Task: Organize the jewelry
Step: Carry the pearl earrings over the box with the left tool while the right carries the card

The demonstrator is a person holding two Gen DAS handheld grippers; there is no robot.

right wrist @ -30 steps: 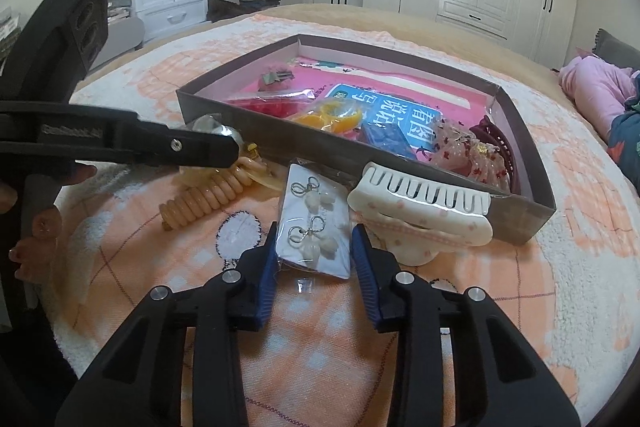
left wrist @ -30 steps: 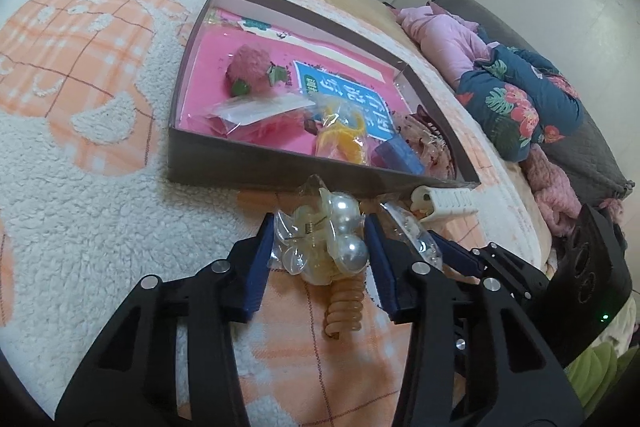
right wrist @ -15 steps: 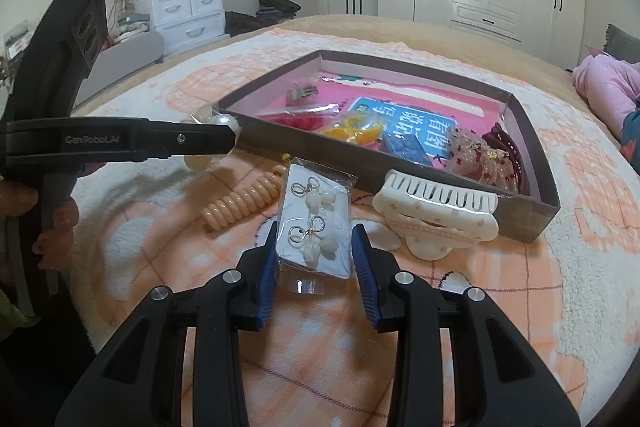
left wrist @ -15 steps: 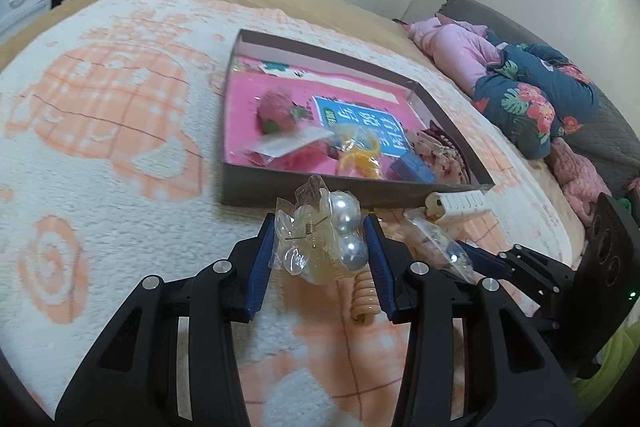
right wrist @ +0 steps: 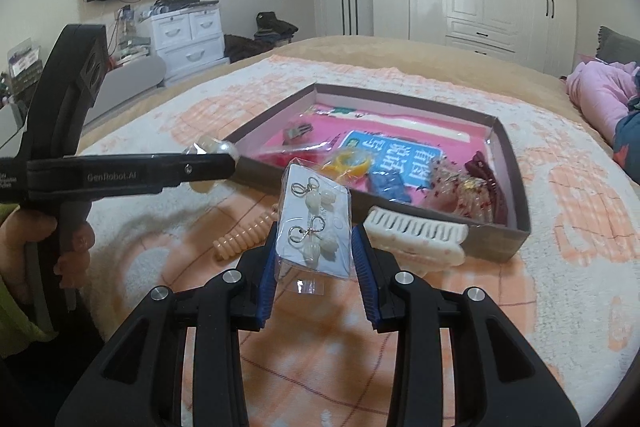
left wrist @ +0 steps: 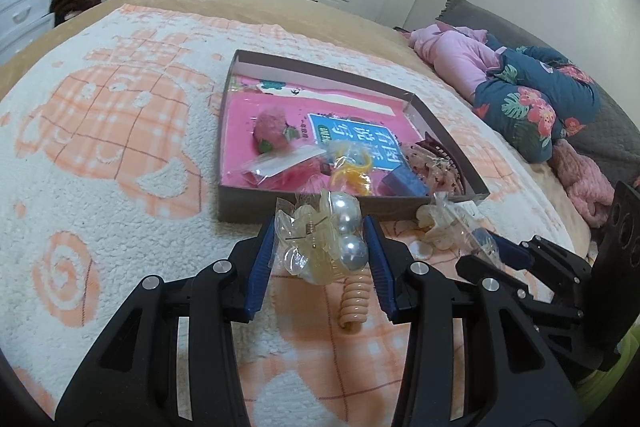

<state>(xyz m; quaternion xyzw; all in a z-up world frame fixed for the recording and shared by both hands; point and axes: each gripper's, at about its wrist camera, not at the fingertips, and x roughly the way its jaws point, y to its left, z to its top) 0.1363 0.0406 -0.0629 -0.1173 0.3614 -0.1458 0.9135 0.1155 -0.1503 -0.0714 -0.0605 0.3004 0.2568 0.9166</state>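
Clear-bagged pearl clip (left wrist: pixel 324 239) clamped in the left gripper (left wrist: pixel 320 255), earring card (right wrist: pixel 314 227) in the right gripper (right wrist: pixel 316 255); next, carry both over the box (right wrist: pixel 516 227) near edge.

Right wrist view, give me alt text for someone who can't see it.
The right gripper holds a clear packet of earrings between its jaws above a peach-and-white blanket. Behind it, a white hair claw lies against a shallow box of trinkets; the left gripper reaches in from the left.

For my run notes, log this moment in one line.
left gripper: shut on pearl hair clip | right gripper: shut on earring card | both off blanket, before box
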